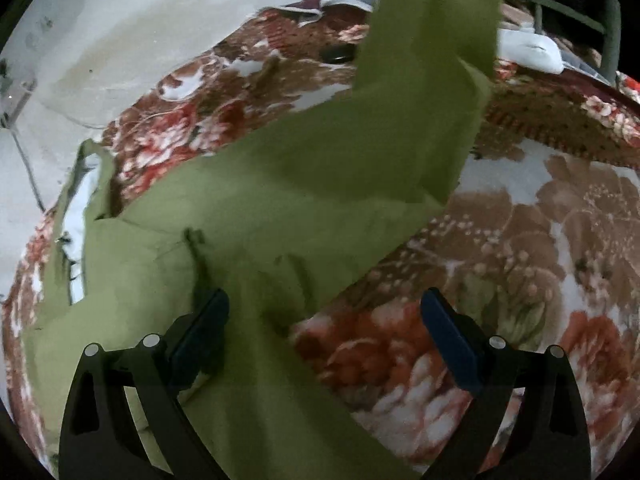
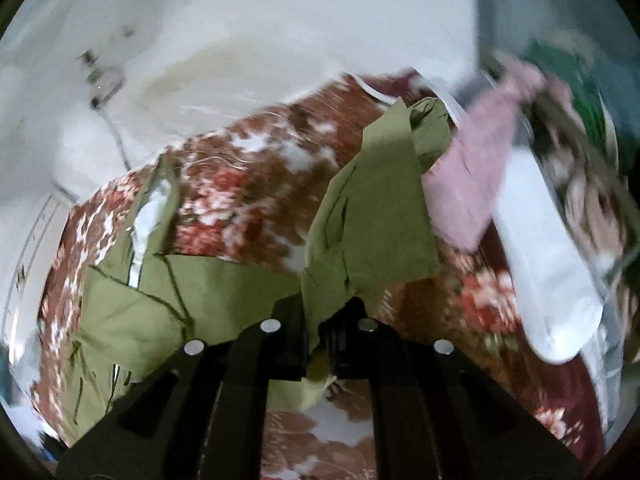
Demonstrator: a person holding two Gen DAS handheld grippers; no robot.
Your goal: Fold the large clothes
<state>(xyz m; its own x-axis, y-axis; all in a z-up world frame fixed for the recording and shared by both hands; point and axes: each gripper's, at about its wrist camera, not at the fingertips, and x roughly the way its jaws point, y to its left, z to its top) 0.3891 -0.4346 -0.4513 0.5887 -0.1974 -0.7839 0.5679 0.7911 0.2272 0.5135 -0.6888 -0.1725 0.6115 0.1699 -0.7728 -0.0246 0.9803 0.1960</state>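
Note:
A large olive-green garment (image 1: 256, 216) lies partly spread on a floral bedspread (image 1: 540, 240). One part of it rises as a long strip toward the top of the left wrist view. My left gripper (image 1: 324, 320) is open, low over the garment's near edge, with nothing between its fingers. My right gripper (image 2: 322, 332) is shut on a bunched fold of the green garment (image 2: 372, 208) and holds it lifted above the bed. The rest of the cloth (image 2: 160, 296) lies flat at the lower left of the right wrist view.
A white wall (image 1: 140, 20) borders the bed at the far side. A pink cloth (image 2: 476, 168) and a white cloth (image 2: 548, 280) lie at the right. A dark metal bed frame (image 1: 608, 20) stands at the far right. A small dark object (image 1: 338, 54) rests on the bedspread.

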